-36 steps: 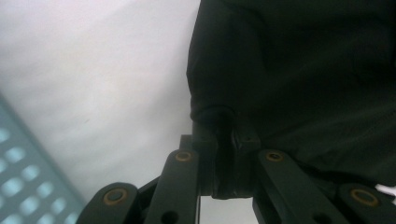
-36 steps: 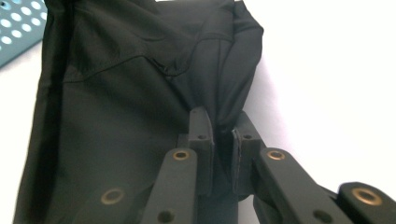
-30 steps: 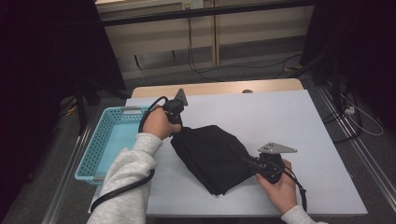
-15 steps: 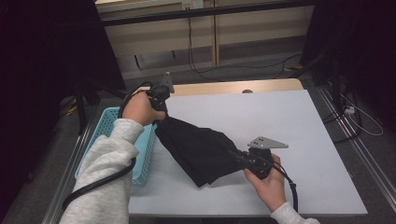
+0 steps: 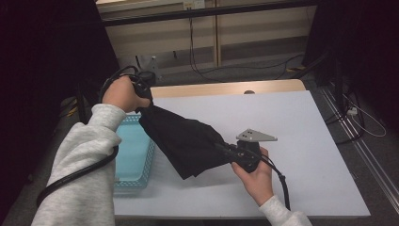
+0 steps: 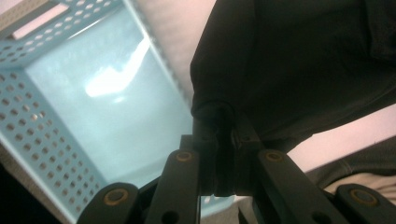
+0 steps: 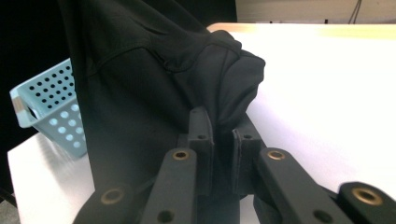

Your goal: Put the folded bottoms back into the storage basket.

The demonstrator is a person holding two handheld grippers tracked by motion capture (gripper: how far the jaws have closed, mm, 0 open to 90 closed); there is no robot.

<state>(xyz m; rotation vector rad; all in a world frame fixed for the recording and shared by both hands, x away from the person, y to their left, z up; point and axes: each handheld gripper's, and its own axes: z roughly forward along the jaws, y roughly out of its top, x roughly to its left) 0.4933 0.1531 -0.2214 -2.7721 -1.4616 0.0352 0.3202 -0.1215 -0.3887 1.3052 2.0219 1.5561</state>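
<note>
Black cloth (image 5: 186,141) hangs stretched between the 2 grippers, clear of the white table (image 5: 301,122) along most of its length; its lower fold droops toward the tabletop near the blue basket (image 5: 134,155).

Left gripper (image 5: 147,96): held high at the table's far left corner, above the basket's far end. Jaws pinched narrow on 1 bunched edge of the cloth; in the left gripper view the fabric is wedged between the 2 pads, basket floor visible beyond.

Right gripper (image 5: 230,153): lower, over the middle of the table, grey three-cornered plate on top. Jaws closed tight on the cloth's opposite end; the right gripper view shows a gathered corner clamped between the pads, cloth rising away to the left, the basket's perforated wall behind it.

Cloth slopes down from left gripper to right.
</note>
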